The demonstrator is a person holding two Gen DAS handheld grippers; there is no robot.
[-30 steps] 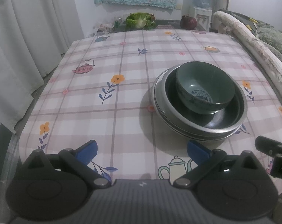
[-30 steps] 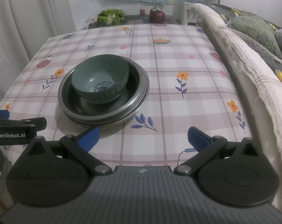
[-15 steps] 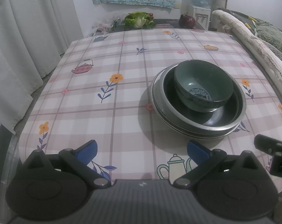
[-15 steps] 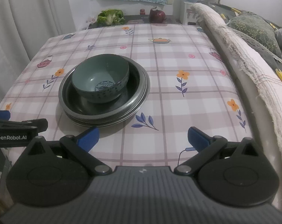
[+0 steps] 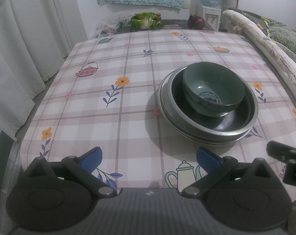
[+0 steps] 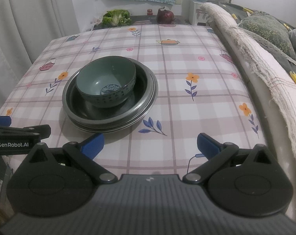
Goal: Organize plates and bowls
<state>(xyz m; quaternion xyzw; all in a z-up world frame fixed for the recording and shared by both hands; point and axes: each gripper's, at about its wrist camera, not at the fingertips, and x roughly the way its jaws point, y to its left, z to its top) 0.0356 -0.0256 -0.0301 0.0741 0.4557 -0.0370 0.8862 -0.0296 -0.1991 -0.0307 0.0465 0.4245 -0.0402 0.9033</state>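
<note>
Left gripper (image 5: 149, 157) tilted up slightly; far wall shows more. Bowl (image 5: 213, 89) sits lower in its view. Right gripper (image 6: 150, 144) edged forward.

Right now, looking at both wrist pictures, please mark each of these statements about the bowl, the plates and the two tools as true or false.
1. The dark green ceramic bowl sits inside the stacked round metal plates. True.
2. The left tool is clamped on the bowl. False: it is open and holds nothing.
3. The right tool is open, short of the stack. True.
4. The bowl lies upside down. False: it is upright, opening upward.
5. A leafy green vegetable lies beyond the far end of the checked tablecloth. True.
</note>
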